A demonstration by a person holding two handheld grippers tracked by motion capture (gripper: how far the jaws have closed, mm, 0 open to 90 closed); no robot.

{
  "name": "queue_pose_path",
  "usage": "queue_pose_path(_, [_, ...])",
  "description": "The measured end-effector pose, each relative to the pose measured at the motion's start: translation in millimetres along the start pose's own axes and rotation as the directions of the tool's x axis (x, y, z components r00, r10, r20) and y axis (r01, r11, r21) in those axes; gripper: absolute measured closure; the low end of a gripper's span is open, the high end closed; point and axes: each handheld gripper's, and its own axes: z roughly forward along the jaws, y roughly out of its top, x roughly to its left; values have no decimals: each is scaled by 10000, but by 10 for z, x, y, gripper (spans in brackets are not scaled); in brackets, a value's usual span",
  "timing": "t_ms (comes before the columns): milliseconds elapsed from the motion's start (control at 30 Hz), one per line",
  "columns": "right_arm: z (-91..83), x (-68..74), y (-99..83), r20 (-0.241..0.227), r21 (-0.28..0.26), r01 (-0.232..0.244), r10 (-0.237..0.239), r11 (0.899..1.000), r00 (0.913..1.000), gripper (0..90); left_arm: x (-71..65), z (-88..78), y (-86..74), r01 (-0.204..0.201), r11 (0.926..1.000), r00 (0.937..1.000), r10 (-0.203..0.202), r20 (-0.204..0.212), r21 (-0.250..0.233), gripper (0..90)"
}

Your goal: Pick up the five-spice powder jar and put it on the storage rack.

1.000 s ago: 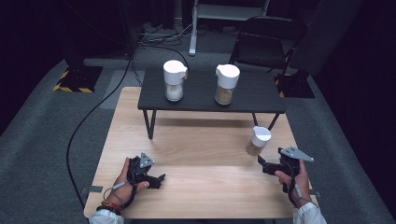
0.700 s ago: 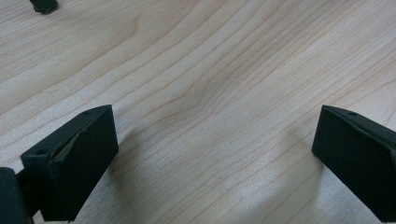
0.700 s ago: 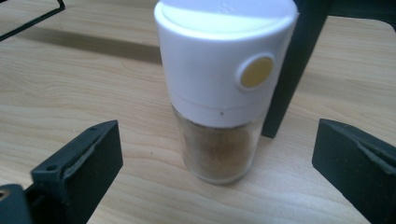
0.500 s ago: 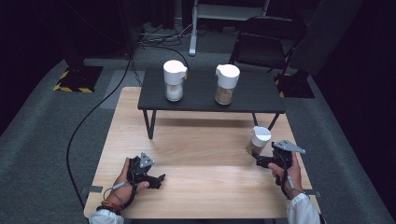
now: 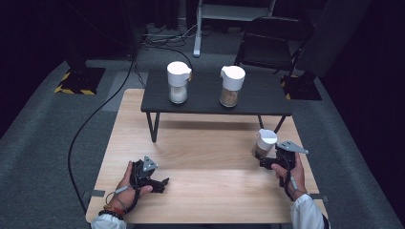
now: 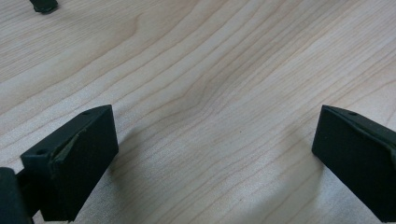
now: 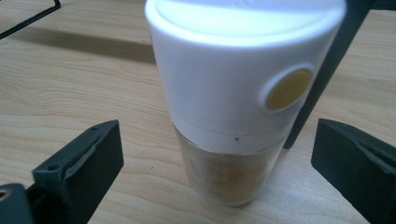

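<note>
A small jar [image 5: 264,143] with a white lid and brownish contents stands on the wooden table [image 5: 205,152] at the right. My right gripper [image 5: 263,163] is just in front of it and open. In the right gripper view the jar [image 7: 238,93] stands upright between the wide-apart jaws of that gripper [image 7: 217,161], and neither jaw touches it. A yellow dot marks the lid's side. My left gripper [image 5: 163,183] rests low at the front left, open over bare wood [image 6: 215,158].
A low black stand [image 5: 253,98] spans the table's far side. It carries a white-filled jar [image 5: 178,82] and a brown-filled jar [image 5: 231,86], both with white lids. One stand leg [image 7: 327,60] rises right behind the near jar. A black chair [image 5: 270,45] is beyond.
My right gripper has moved forward and to the left, up to the near jar, so the jar now sits between its jaws. The left gripper has stayed put.
</note>
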Motion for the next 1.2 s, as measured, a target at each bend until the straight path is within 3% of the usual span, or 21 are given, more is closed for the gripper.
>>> queue_pose_path(433, [158,2,19,106,-45,-514,514,9987,9986,48,0,0,0,2,10000,10000,-2,4,-2,1])
queue_pose_path(667, [250,63,4,478,-268,-663,676,9974,9966,153,0,0,0,-2,10000,10000,2,-1,1,1])
queue_pose_path(900, [293,114,-28,666,-543,-629,665,9965,9956,263,0,0,0,-1,10000,10000,1,2,-1,1])
queue_pose_path(1200, [294,141,-80,863,-791,-228,296,9966,9958,290,0,0,0,-4,10000,10000,4,1,1,1])
